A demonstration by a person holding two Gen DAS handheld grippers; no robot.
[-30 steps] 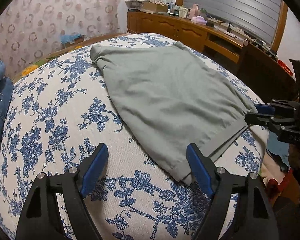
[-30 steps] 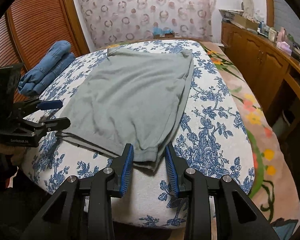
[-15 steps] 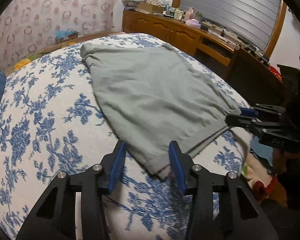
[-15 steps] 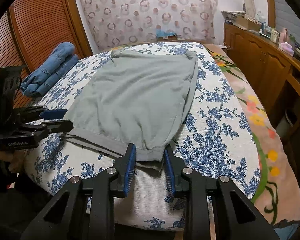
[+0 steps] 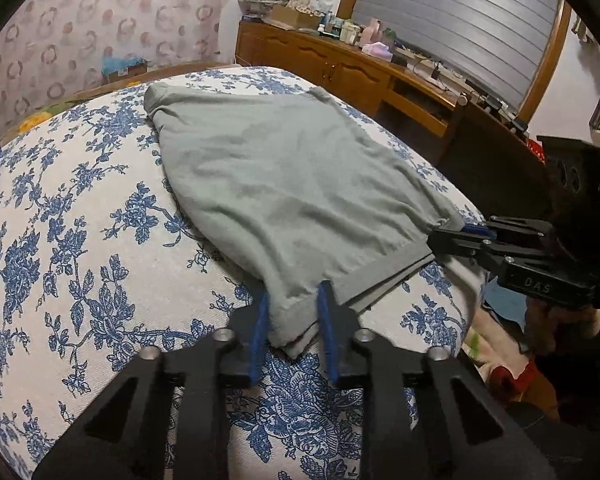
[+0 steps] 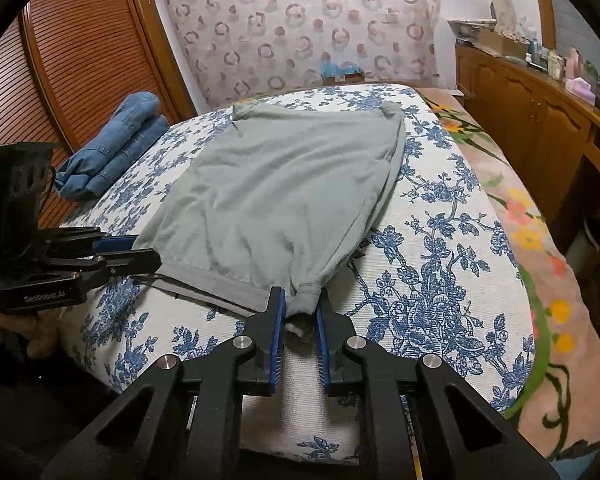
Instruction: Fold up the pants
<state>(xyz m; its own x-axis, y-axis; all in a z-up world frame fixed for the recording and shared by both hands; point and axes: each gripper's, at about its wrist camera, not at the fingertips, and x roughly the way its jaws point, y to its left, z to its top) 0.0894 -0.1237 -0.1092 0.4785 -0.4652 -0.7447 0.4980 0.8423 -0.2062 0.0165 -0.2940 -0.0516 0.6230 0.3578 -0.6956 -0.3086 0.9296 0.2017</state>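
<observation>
The grey-green soft knit pants [image 5: 292,196] lie spread flat on the bed with the white, blue-flowered cover [image 5: 72,248], their ribbed near hem along the bed's near edge and the far end reaching toward the patterned curtain. They already look doubled, one layer over another, since a second hem edge peeks out under the top one; that is a judgement from the layered edge only.

The left hand-held gripper [image 5: 292,320] has its blue-padded fingers [image 5: 260,320] narrowed around the near left corner of the hem, cloth bunched between them; they appear to be pressing the fabric, though a small gap of cloth remains. The right hand-held gripper [image 6: 301,316] sits at the opposite near corner, its jaws nearly together with the puckered corner of the pants pinched between the pads. Each tool also shows in the other's view, at the two ends of the same hem.

So the corner grips seem to be made, and the fold itself is not yet begun: the hem lies on the bed, not lifted. What is left, I judge, is to raise both corners together, carry them to the far end, lay them down square and smooth the result.

A folded stack of blue denim jeans [image 6: 112,148] rests well apart, near the slatted wooden door
</observation>
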